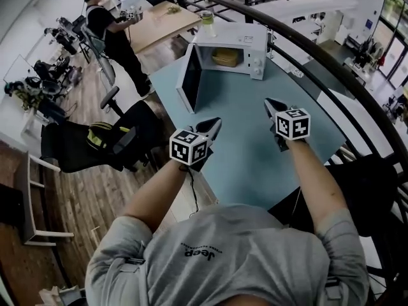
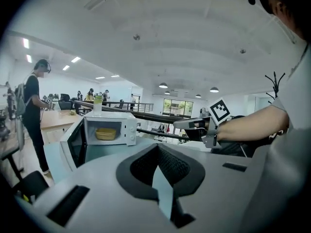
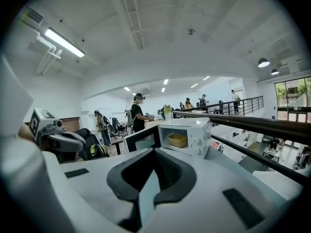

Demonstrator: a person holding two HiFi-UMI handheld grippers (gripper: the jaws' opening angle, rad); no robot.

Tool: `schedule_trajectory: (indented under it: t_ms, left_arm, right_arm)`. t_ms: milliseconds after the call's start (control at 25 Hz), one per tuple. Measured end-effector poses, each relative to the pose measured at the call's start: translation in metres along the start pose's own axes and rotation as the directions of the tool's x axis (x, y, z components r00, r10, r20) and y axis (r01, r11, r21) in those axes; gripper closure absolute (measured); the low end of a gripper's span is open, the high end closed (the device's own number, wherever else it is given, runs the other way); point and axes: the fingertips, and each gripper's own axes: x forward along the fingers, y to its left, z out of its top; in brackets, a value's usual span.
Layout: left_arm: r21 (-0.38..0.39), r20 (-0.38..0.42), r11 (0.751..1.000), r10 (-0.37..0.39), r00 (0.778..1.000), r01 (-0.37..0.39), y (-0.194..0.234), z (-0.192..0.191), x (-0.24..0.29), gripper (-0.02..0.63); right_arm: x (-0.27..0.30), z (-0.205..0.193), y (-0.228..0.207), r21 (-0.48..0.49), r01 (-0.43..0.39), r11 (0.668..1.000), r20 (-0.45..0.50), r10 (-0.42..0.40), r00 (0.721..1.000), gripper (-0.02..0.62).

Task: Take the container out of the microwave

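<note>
A white microwave (image 1: pixel 241 38) stands at the far end of the teal table (image 1: pixel 248 164), its door (image 1: pixel 189 80) swung wide open to the left. A yellow container (image 1: pixel 225 57) sits inside it, also seen in the left gripper view (image 2: pixel 105 134) and the right gripper view (image 3: pixel 178 140). My left gripper (image 1: pixel 214 123) hovers over the table's near left part, shut and empty. My right gripper (image 1: pixel 270 103) is beside it on the right, a little closer to the microwave, its jaws also together with nothing between them. Both point toward the microwave and are well short of it.
A bottle with a green lid (image 1: pixel 207 23) stands on top of the microwave. A black office chair (image 1: pixel 108 144) sits left of the table. A person (image 1: pixel 108 27) stands at a wooden table (image 1: pixel 159 21) behind. A dark railing (image 1: pixel 319 62) runs along the right.
</note>
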Motion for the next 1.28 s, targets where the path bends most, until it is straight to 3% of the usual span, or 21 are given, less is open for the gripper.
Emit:
schedule_trajectory:
  t_ms: [200,480,560,720,880,960,1000,1080,1160,1280]
  left_arm:
    - [0.06,-0.031,0.998,-0.016,0.999,0.017,0.06,0.001,0.068,0.588]
    - [0.124,-0.075,0.988,-0.088,0.993,0.097,0.137,-0.001,0.208,0.588]
    - [0.147,-0.098,0.987,-0.054,0.994,0.068,0.167,-0.003,0.243,0.588]
    - [0.118,-0.12,0.992,0.063,0.991,-0.049,0.232,-0.005,0.301,0.588]
    - [0.174,-0.149,0.972,0.186,0.971,-0.16,0.288,-0.007,0.343,0.588]
    - [0.277,-0.161,0.942,0.241,0.957,-0.19,0.309,-0.006,0.362,0.584]
    - [0.362,-0.163,0.912,0.267,0.95,-0.194,0.317,-0.006,0.372,0.584]
    - [0.543,-0.168,0.822,0.309,0.936,-0.174,0.329,-0.008,0.391,0.573]
    - [0.671,-0.179,0.729,0.336,0.925,-0.135,0.341,-0.011,0.408,0.521]
    - [0.767,-0.252,0.64,0.366,0.896,-0.046,0.357,-0.021,0.427,0.452]
  right_arm:
    - [0.046,-0.009,-0.027,-0.011,0.024,1.0,-0.043,-0.024,0.999,0.577]
    - [0.121,-0.024,-0.082,0.007,0.158,0.987,-0.126,-0.156,0.98,0.577]
    - [0.136,-0.024,-0.094,0.034,0.194,0.98,-0.126,-0.188,0.974,0.577]
    - [0.158,-0.027,-0.11,0.056,0.228,0.972,-0.141,-0.218,0.966,0.577]
    - [0.172,-0.038,-0.122,0.066,0.234,0.97,-0.17,-0.22,0.961,0.577]
    - [0.176,-0.044,-0.13,0.059,0.241,0.969,-0.191,-0.226,0.955,0.577]
    - [0.178,-0.048,-0.134,0.057,0.246,0.968,-0.201,-0.23,0.952,0.577]
    - [0.18,-0.056,-0.143,0.064,0.257,0.964,-0.215,-0.238,0.947,0.577]
    - [0.182,-0.063,-0.152,0.078,0.268,0.96,-0.222,-0.246,0.944,0.577]
    - [0.187,-0.074,-0.163,0.093,0.279,0.956,-0.237,-0.251,0.939,0.577]
